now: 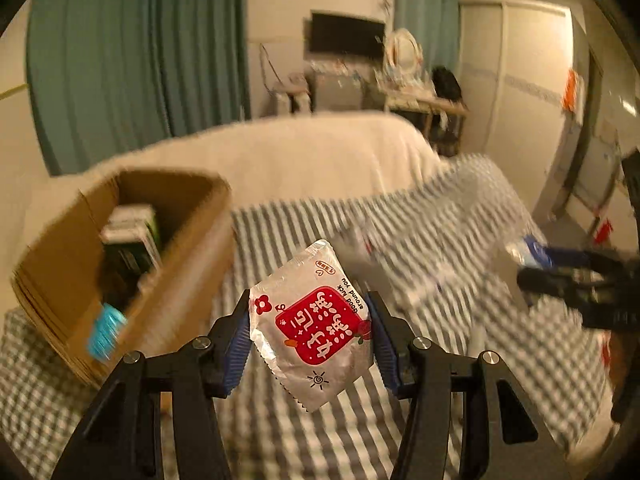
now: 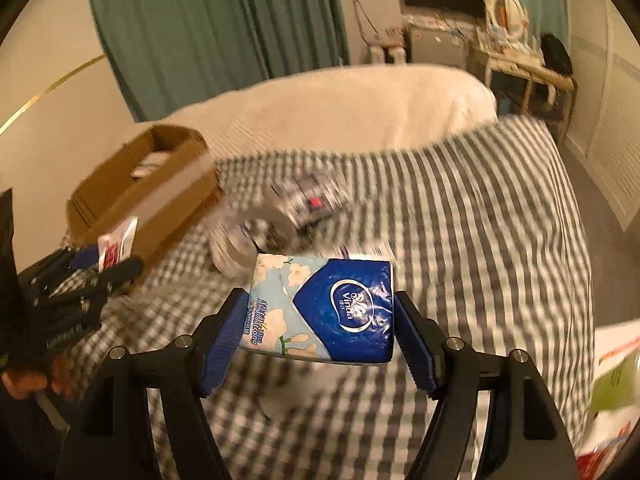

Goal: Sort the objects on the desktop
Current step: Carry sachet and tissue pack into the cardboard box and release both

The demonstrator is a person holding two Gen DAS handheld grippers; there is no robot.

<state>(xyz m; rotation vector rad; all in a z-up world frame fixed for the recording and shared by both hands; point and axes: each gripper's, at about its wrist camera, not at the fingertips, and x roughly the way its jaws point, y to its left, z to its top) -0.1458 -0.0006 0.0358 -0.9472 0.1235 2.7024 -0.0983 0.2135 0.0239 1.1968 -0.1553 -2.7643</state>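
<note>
My left gripper (image 1: 310, 332) is shut on a silver snack packet with a red label (image 1: 310, 324) and holds it above the checked bedspread, just right of an open cardboard box (image 1: 180, 280). My right gripper (image 2: 318, 320) is shut on a blue Vinda tissue pack (image 2: 324, 310), also held above the bed. The right gripper with the tissue pack shows at the right edge of the left wrist view (image 1: 560, 276). The left gripper with the packet shows at the left of the right wrist view (image 2: 96, 272), next to the box (image 2: 160, 200).
The box holds a dark carton (image 1: 132, 240) and a light blue item (image 1: 106, 334). Blurred silvery objects (image 2: 280, 212) lie on the bedspread (image 2: 480, 240) between box and tissue pack. A white duvet (image 1: 280, 160) lies beyond. Packets (image 2: 612, 380) sit at the right edge.
</note>
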